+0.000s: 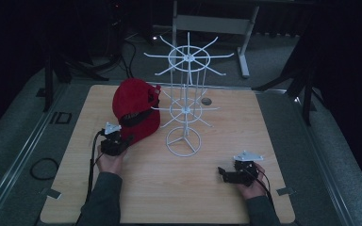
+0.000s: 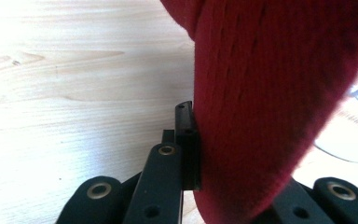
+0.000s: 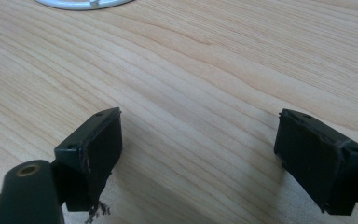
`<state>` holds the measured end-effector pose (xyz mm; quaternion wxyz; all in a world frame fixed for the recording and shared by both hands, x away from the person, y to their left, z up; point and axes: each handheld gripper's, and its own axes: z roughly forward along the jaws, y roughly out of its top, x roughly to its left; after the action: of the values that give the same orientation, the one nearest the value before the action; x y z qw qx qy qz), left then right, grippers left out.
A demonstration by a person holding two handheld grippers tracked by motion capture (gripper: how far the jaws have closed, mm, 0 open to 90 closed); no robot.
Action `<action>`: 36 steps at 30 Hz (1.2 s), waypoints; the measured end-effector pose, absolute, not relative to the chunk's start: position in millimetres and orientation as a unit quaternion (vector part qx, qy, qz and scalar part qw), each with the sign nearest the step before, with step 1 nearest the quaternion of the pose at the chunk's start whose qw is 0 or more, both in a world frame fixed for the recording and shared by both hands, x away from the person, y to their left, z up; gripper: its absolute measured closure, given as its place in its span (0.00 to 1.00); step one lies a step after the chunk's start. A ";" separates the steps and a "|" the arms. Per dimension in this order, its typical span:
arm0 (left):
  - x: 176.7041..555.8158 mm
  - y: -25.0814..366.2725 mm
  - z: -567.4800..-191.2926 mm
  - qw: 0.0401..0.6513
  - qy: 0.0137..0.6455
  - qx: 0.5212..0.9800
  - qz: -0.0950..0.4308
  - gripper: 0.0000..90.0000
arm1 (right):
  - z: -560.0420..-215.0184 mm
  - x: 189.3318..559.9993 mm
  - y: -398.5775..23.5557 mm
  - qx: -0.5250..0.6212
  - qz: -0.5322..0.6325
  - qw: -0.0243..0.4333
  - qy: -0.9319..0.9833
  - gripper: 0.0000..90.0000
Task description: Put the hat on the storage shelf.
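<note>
Our left claw [image 1: 122, 142] pinches the soft red cloth cap's [image 1: 134, 109] edge. Our right claw [image 1: 224, 173] waits released. We lift slowly toward the white wire rack [image 1: 185, 99] beside it.

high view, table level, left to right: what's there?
left tongs → red cap → white wire rack → right tongs

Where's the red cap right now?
In the high view the red cap sits left of centre on the table, just left of the white wire rack, with the left gripper clamped on its near edge.
</note>
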<state>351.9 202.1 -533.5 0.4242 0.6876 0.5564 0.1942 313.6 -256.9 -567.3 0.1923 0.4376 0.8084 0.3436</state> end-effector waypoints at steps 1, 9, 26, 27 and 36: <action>351.7 202.8 -532.5 0.426 0.556 0.687 0.195 0.96 | -567.3 313.6 -256.9 0.437 0.344 0.192 0.808 0.17; 349.2 208.1 -523.2 0.431 0.557 0.680 0.205 0.96 | -567.3 313.6 -256.9 0.437 0.344 0.192 0.808 0.17; 345.7 219.0 -495.5 0.441 0.560 0.662 0.228 0.96 | -567.3 313.6 -256.9 0.437 0.344 0.192 0.808 0.17; 345.3 219.6 -493.8 0.442 0.560 0.662 0.229 0.96 | -567.3 313.6 -256.9 0.437 0.344 0.192 0.808 0.17; 341.7 223.0 -484.1 0.447 0.564 0.653 0.237 0.96 | -567.3 313.6 -256.9 0.437 0.344 0.192 0.808 0.17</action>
<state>341.7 223.0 -484.1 0.4469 0.6532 0.5635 0.2367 313.6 -256.9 -567.3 0.1924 0.4374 0.8085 0.3435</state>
